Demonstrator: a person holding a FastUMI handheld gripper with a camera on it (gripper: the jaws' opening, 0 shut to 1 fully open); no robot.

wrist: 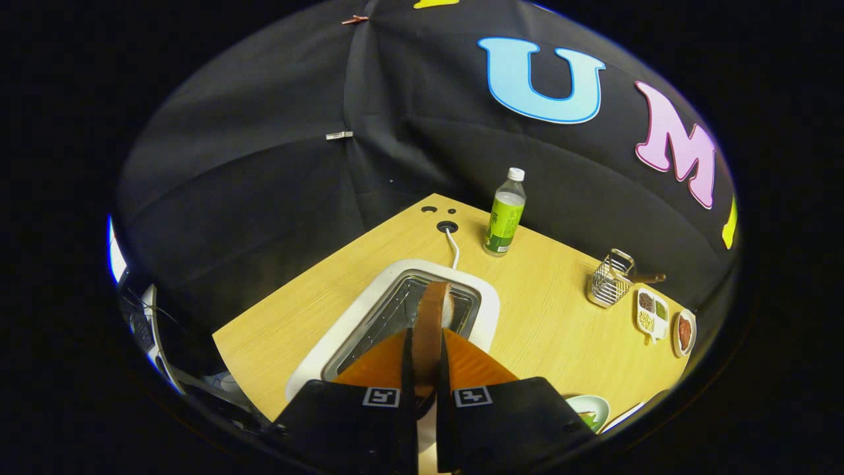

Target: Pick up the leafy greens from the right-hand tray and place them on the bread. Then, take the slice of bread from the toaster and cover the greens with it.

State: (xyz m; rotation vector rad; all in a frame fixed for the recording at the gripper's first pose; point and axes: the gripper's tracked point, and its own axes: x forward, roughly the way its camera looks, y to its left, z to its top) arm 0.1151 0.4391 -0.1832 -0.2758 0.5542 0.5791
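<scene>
The gripper (426,359) has its two fingers (389,369) closed onto a slice of bread (432,316), one pressing on each flat face, so the slice stands on edge between them with its brown crust running up the middle. The slice sits over the slot of a white toaster (369,310), its far end still above the slot's metal walls; whether its lower edge is inside the slot or just clear of it cannot be told. The toaster rests on a light wooden table (547,316), and a white cord (453,247) runs from its far side to a round cable hole (447,226) in the tabletop. Beyond the toaster and a little to the right stands an upright plastic bottle (506,212) with a green label and a white cap. Further right on the table are a small wire basket (610,279), then a white divided dish (651,313) holding dark and green bits in separate compartments, and just beside that a small dish with something red (684,333). Close by the right finger, a pale green plate (590,410) shows at the table's near edge with some leafy greens (587,417) on it, partly hidden.
</scene>
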